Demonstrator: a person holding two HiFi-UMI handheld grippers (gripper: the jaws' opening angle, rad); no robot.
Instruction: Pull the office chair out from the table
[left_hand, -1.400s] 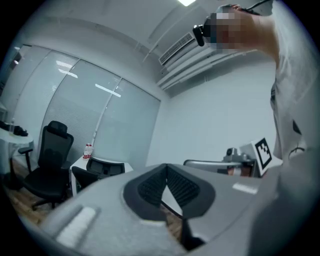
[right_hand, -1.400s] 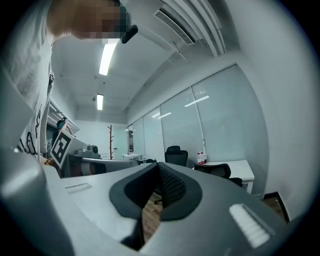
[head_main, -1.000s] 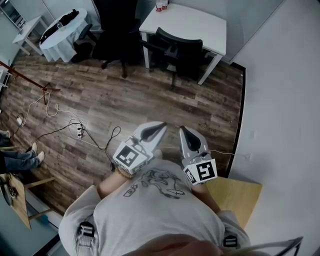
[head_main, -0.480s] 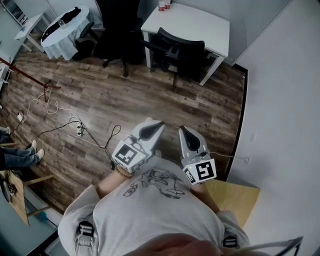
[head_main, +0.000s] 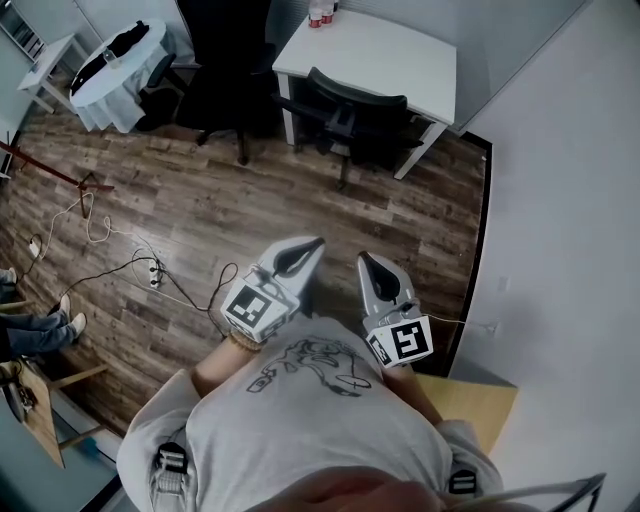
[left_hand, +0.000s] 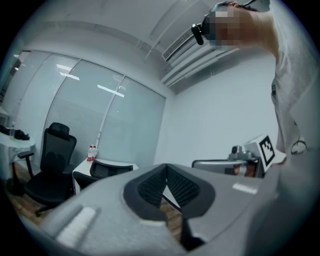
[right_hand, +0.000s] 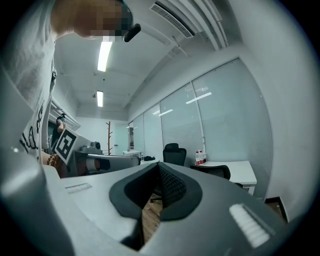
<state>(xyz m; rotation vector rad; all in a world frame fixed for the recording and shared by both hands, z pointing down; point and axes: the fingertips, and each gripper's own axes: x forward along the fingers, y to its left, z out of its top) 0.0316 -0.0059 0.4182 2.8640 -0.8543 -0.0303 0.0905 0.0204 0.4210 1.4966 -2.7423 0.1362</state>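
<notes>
My left gripper (head_main: 314, 243) and right gripper (head_main: 364, 260) both clenched on nothing, well apart from office chair (head_main: 352, 108); chair tucked at white table (head_main: 400, 55) near edge, seat seemingly under tabletop

The black office chair (head_main: 352, 112) stands upright, pushed in at the white table (head_main: 390, 55) — its curved backrest just beside the table's near edge, facing me — well ahead of me.

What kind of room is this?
Most likely an office: a white desk with a black office chair pushed up to it, a second high-backed office chair beside it, and glass partition walls.
</notes>
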